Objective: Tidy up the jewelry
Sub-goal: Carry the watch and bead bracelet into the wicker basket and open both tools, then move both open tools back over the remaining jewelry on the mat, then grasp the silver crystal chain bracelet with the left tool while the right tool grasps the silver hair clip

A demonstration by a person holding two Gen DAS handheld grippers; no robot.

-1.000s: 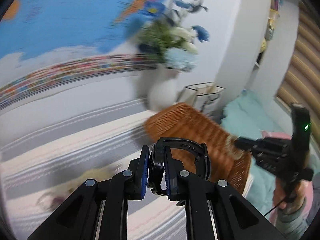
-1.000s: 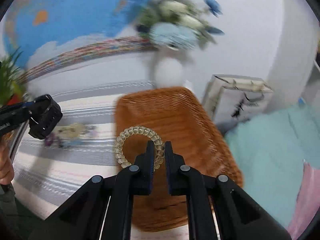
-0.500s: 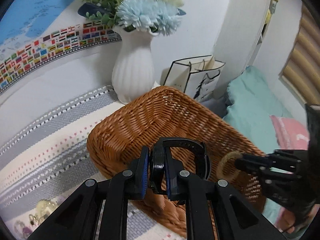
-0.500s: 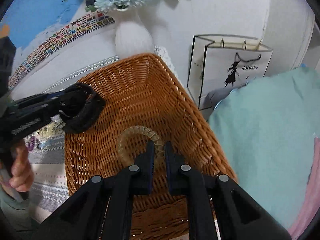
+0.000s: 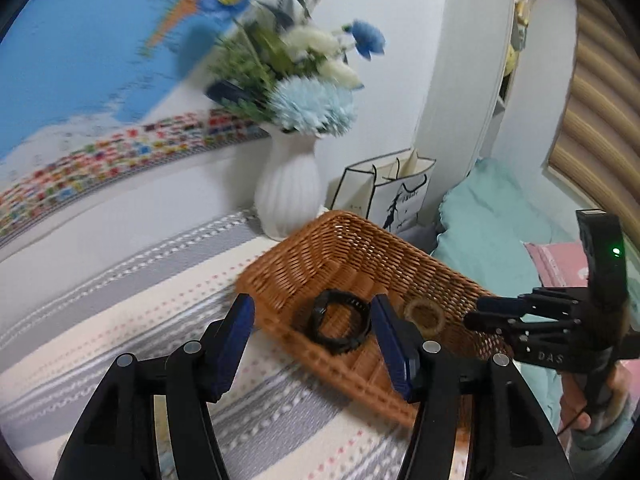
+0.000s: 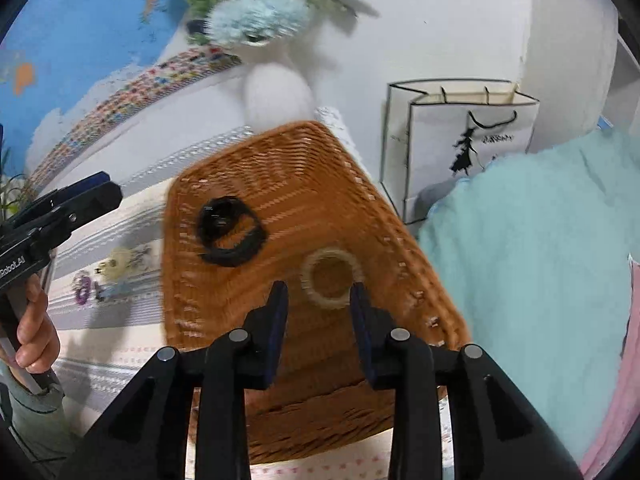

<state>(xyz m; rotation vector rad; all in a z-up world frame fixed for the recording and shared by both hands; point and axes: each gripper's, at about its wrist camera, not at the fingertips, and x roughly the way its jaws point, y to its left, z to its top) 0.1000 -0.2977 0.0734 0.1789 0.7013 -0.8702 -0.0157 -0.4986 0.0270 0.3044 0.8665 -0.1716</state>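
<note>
1. Two pieces of jewelry are lying inside the woven wicker basket, a rectangular tray of orange-brown cane: a black watch with a chunky round case and curled strap, and a pale coiled ring-shaped hair tie.
2. The watch is sitting toward the basket's left side in the right wrist view; the hair tie is resting apart from it, nearer the basket's right wall.
3. The left gripper is hanging with its blue-padded fingers spread wide and nothing between them, above the basket's near rim, the watch showing in the gap.
4. The right gripper is likewise standing parted and empty over the basket, the hair tie lying just beyond its tips.
5. Behind the basket a ribbed white vase is holding fluffy blue and white flowers.
6. Left of the basket, small blurred trinkets are lying on the striped woven cloth.
</note>
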